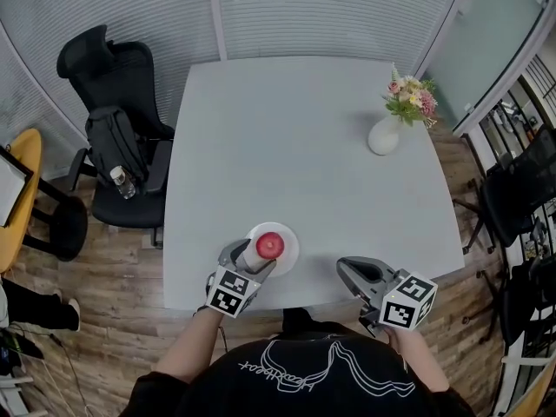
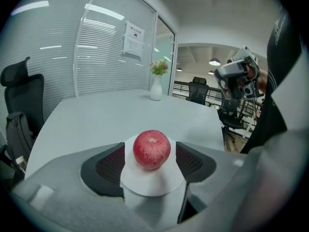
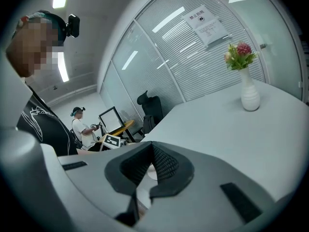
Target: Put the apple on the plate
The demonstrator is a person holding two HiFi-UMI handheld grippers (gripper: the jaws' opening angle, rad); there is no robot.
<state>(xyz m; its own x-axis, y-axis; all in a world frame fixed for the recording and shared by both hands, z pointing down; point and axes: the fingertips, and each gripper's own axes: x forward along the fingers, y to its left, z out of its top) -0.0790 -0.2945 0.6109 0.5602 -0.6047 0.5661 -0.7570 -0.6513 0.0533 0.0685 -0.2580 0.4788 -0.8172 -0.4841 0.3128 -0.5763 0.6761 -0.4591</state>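
A red apple [image 1: 271, 244] [image 2: 152, 149] rests on a small white plate [image 1: 293, 240] [image 2: 153, 185] near the table's front edge. My left gripper [image 1: 254, 258] [image 2: 152, 159] stands open around the apple, one dark pad on each side with a small gap to each. My right gripper [image 1: 348, 270] [image 3: 151, 151] hovers to the plate's right at the table edge, jaws shut with nothing in them. A sliver of the plate [image 3: 151, 174] shows through its jaws. In the left gripper view, the right gripper [image 2: 235, 75] hangs at the upper right.
The grey table [image 1: 304, 146] bears a white vase with flowers [image 1: 385, 133] [image 2: 155, 88] [image 3: 249, 95] at its far right. A black office chair with a backpack [image 1: 117, 146] stands to the left of the table. Another person sits at a desk far off in the right gripper view.
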